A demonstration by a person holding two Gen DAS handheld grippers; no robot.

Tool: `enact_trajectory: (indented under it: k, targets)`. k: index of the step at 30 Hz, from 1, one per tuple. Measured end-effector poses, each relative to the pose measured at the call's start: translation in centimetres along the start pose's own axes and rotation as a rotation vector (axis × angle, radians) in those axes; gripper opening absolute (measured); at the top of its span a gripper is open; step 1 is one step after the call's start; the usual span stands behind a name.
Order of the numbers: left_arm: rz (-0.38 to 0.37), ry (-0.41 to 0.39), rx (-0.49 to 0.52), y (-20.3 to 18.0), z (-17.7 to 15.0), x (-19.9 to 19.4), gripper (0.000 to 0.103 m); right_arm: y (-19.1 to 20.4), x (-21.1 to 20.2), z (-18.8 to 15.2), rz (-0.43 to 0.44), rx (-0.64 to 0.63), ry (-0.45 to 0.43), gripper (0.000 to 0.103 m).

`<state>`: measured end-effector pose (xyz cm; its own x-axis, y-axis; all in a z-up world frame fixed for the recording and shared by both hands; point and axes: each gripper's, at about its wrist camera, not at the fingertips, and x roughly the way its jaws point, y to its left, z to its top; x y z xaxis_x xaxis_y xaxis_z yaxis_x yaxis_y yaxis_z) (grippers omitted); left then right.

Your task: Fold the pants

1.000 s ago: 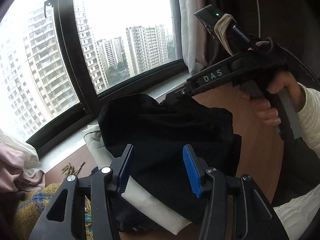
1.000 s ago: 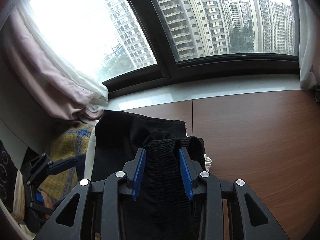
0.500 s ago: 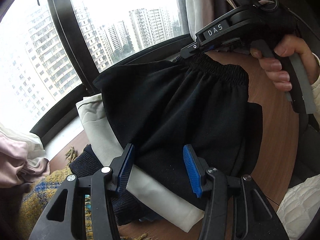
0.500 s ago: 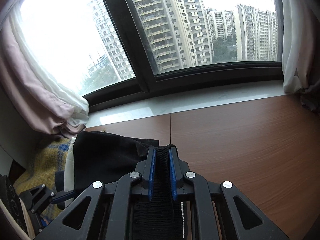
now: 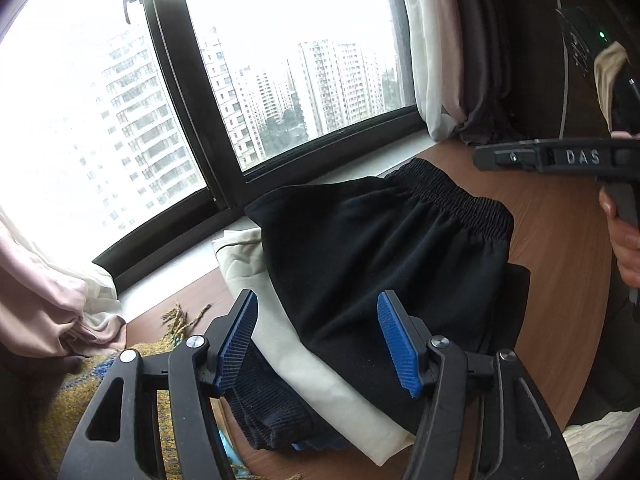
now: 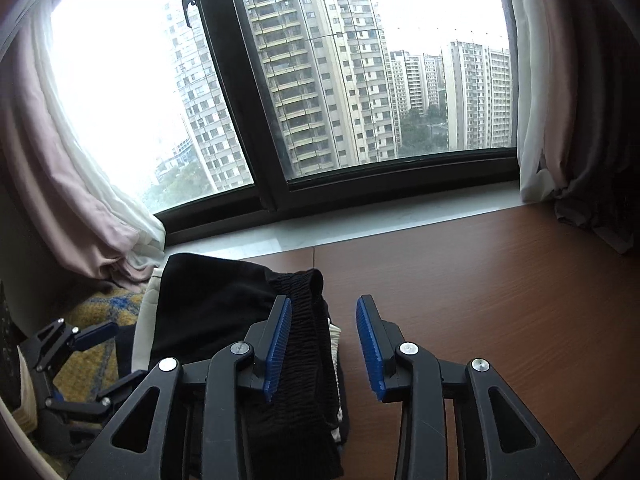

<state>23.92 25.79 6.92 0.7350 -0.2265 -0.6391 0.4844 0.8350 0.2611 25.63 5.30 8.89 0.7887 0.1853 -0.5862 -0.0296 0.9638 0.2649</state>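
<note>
Folded black pants (image 5: 380, 256) with a gathered elastic waistband (image 5: 452, 200) lie on top of a stack of folded clothes on the wooden table (image 5: 560, 248). My left gripper (image 5: 316, 340) is open and empty, just short of the stack's near side. My right gripper (image 6: 324, 344) is open above the waistband (image 6: 308, 328) and holds nothing; the band lies against its left finger. The right gripper also shows at the right of the left wrist view (image 5: 560, 158). The left gripper shows at the lower left of the right wrist view (image 6: 76, 344).
Under the black pants lie a cream garment (image 5: 320, 364) and a dark blue ribbed one (image 5: 272, 416). A yellow woven blanket (image 5: 72, 400) lies to the left. Curtains (image 6: 80, 184) hang at both sides of the window. Bare table (image 6: 500, 300) stretches to the right.
My right gripper was shut on the waistband and carried it over the stack; it has now opened and let go. The pants have settled flat. The left gripper stayed open.
</note>
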Motion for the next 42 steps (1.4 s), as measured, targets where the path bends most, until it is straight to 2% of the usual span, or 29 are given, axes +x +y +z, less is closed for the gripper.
enact_trajectory:
  k: [3, 7, 11, 15, 16, 18, 19, 22, 24, 25, 29, 33, 36, 42]
  targets:
    - [-0.002, 0.012, 0.016, -0.6, 0.0, 0.6, 0.062, 0.0, 0.0, -2.3, 0.011, 0.002, 0.04, 0.035]
    - [-0.002, 0.049, 0.013, -0.8, -0.3, 2.0, 0.062, -1.0, 1.1, -5.0, 0.021, 0.066, 0.108, 0.035]
    - [0.008, 0.046, -0.02, -0.8, -0.6, 1.5, 0.062, -1.9, 1.7, -5.8, 0.012, 0.11, 0.111, 0.035]
    - [0.025, 0.012, -0.047, -1.1, -0.2, -0.4, 0.062, -1.8, 0.8, -5.8, 0.04, 0.126, 0.071, 0.036]
    - [0.031, 0.0, -0.058, -1.2, -0.1, -1.0, 0.065, -1.7, 0.3, -5.7, 0.047, 0.137, 0.056, 0.039]
    - [0.057, -0.038, -0.084, -1.8, 0.0, -2.5, 0.072, -1.7, -1.3, -5.6, 0.056, 0.146, 0.002, 0.055]
    - [0.075, -0.055, -0.096, -2.2, 0.0, -3.2, 0.074, -1.7, -2.1, -5.6, 0.048, 0.143, -0.024, 0.055]
    - [0.107, -0.092, -0.108, -4.1, -0.3, -5.1, 0.078, -1.8, -4.6, -5.7, 0.012, 0.114, -0.097, 0.059]
    - [0.148, -0.101, -0.091, -5.9, -0.5, -5.9, 0.079, -2.2, -6.1, -6.0, -0.031, 0.091, -0.143, 0.074]
    - [0.174, -0.104, -0.097, -6.7, -0.6, -6.4, 0.081, -2.4, -6.9, -6.3, -0.057, 0.074, -0.165, 0.075]
    - [0.232, -0.146, -0.223, -9.5, -1.4, -8.3, 0.089, -3.7, -9.2, -7.1, -0.124, -0.01, -0.179, 0.081]
    - [0.289, -0.17, -0.319, -12.7, -2.6, -9.9, 0.093, -5.6, -11.6, -8.8, -0.101, -0.044, -0.159, 0.082]
    - [0.335, -0.165, -0.346, -15.2, -3.3, -10.9, 0.096, -7.1, -13.1, -10.1, -0.082, -0.066, -0.148, 0.083]
    - [0.406, -0.179, -0.369, -20.1, -3.8, -13.7, 0.097, -10.0, -16.0, -12.6, -0.035, -0.109, -0.127, 0.083]
